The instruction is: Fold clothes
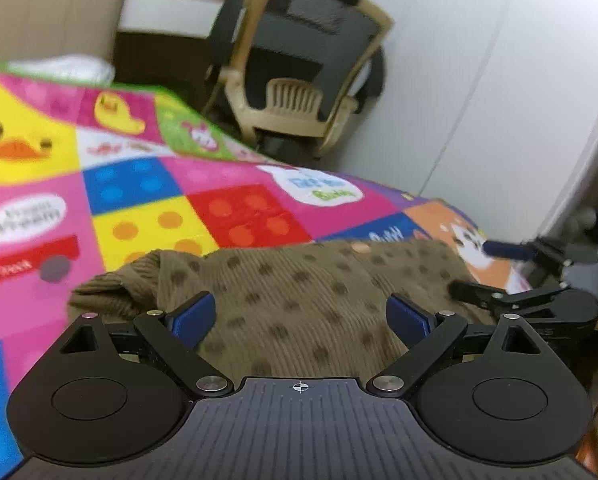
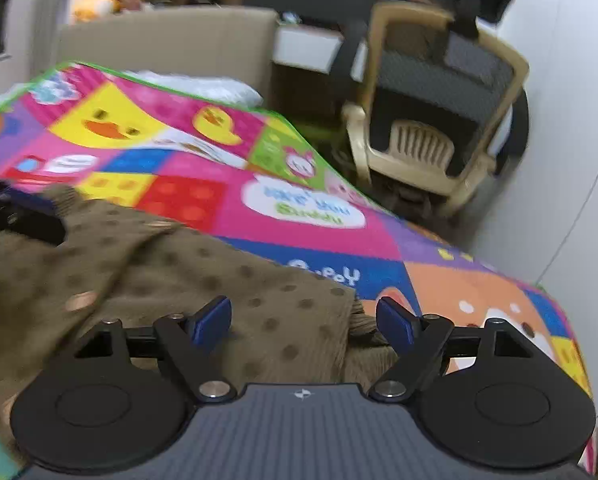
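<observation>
An olive-brown ribbed garment with dark dots (image 1: 299, 300) lies bunched on a bright cartoon-patterned bed cover (image 1: 139, 184). My left gripper (image 1: 301, 318) is open, its blue pads apart just above the cloth, holding nothing. In the right wrist view the same garment (image 2: 179, 280) fills the lower left over the cover (image 2: 299, 208). My right gripper (image 2: 303, 322) is open above the garment's right edge, holding nothing. The right gripper also shows at the right edge of the left wrist view (image 1: 539, 296), and the left gripper shows as a dark blur at the left of the right wrist view (image 2: 19, 216).
A beige and black office chair (image 1: 307, 76) stands beyond the bed's far corner, also seen in the right wrist view (image 2: 439, 120). A white wall (image 1: 499, 80) runs along the right. A beige headboard (image 2: 171, 48) and a white pillow (image 2: 203, 84) are at the far end.
</observation>
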